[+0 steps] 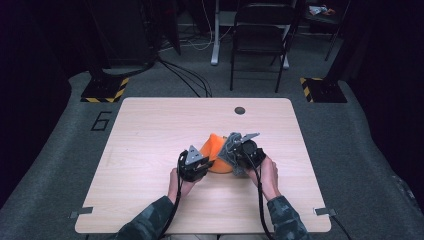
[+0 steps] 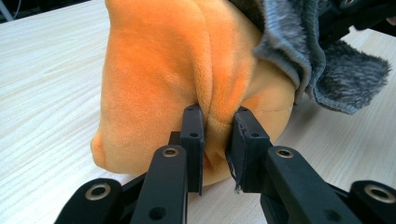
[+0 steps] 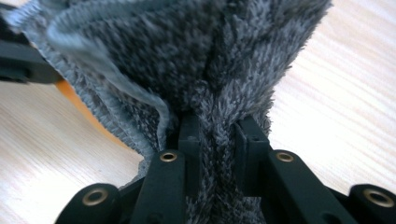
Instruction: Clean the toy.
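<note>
Mid-table (image 1: 150,125), toward near edge: left claw (image 2: 215,140) pinches orange plush (image 2: 159,70); right claw (image 3: 215,144) clamps grey fleece (image 3: 187,51).

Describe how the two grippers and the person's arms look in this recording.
Both grippers are black. The left gripper and the right gripper each carry a grey three-cornered plate on top and trail a black cable back along the forearm. In the gripper views, each has two flat black jaws on bars with brass-ringed holes. The sleeves are dark green camouflage; the hands are bare.
</note>
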A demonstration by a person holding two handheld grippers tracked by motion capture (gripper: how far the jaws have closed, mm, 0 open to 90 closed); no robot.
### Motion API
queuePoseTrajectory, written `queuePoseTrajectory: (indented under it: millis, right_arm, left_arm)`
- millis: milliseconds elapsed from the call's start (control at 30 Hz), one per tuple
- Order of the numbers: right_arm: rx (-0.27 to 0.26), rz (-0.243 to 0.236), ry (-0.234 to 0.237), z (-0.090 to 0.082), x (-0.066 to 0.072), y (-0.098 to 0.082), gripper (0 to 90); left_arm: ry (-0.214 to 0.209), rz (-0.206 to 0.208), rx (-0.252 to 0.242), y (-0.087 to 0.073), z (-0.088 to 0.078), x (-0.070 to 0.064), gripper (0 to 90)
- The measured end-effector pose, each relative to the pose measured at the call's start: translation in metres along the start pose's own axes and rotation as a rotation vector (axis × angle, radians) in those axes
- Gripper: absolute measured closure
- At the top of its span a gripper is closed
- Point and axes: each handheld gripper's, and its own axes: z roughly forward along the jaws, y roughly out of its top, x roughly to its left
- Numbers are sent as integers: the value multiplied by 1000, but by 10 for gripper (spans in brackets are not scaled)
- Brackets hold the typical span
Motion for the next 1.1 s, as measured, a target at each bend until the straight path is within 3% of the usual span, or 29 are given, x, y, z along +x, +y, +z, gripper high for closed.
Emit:
queuePoseTrajectory:
  millis: [400,433,600,667,767,833,900,967,1033,1100]
  right_arm:
    - [105,61,-30,35,-11,-22,754]
    - [104,73,-23,36,-11,-23,754]
    - [116,41,-25,27,-16,-16,756]
    - [86,82,-11,14,-19,-11,758]
    - [-30,90,29,-9,-22,-2,758]
    - [-67,78,49,-17,-15,3,758]
    - [-63,44,47,-14,-4,5,757]
    - [-50,24,0,-4,6,4,758]
    - [-72,16,-33,2,10,2,758]
    - [-89,20,-24,2,7,0,758]
  left_arm:
    - [4,-27,-7,-1,0,4,762]
    - [0,-31,-1,-1,-1,6,762]
    - [11,-46,-8,-2,-1,10,760]
    - [14,-63,-8,-3,-1,12,759]
    - [10,-79,-14,-3,-1,15,759]
    - [10,-68,-7,-3,-2,15,758]
    - [16,-64,-10,-3,-1,13,755]
    - [18,-65,-11,-2,-2,12,737]
    - [33,-40,4,-1,-3,11,651]
    - [55,-16,17,0,-3,8,542]
